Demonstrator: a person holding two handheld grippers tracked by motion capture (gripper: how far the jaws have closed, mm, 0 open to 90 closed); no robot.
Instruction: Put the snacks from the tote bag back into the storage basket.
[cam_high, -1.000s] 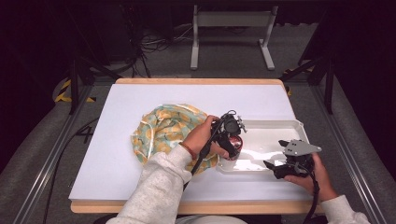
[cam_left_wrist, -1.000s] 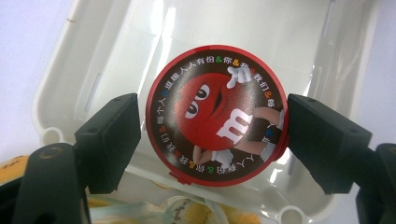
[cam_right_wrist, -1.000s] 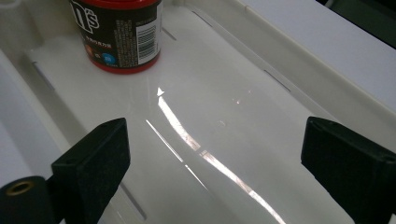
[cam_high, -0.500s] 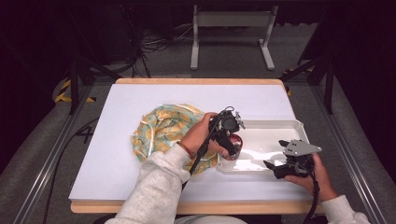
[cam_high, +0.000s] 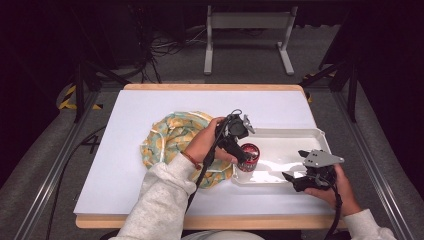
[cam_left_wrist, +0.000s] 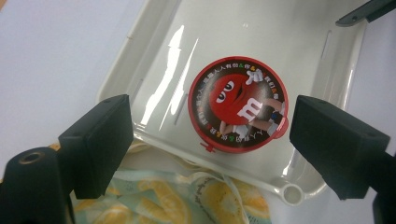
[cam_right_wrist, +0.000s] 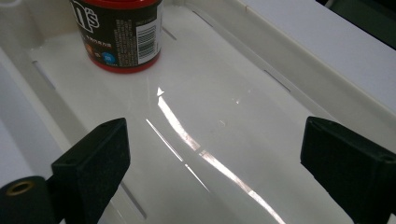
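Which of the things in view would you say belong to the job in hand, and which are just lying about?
Likely in the job:
- red candy tub, standing in the tray
- white tray
- left gripper, jaws open above the tub
- right gripper, jaws open over the tray's bare floor

Probably lying about:
- patterned cloth, beside the tray
- cables and metal stand behind the table

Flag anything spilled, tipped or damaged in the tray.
Nothing stands out. The red candy tub stands upright in the white tray with its lid on, and the tray floor around it looks clean, with only light glare.
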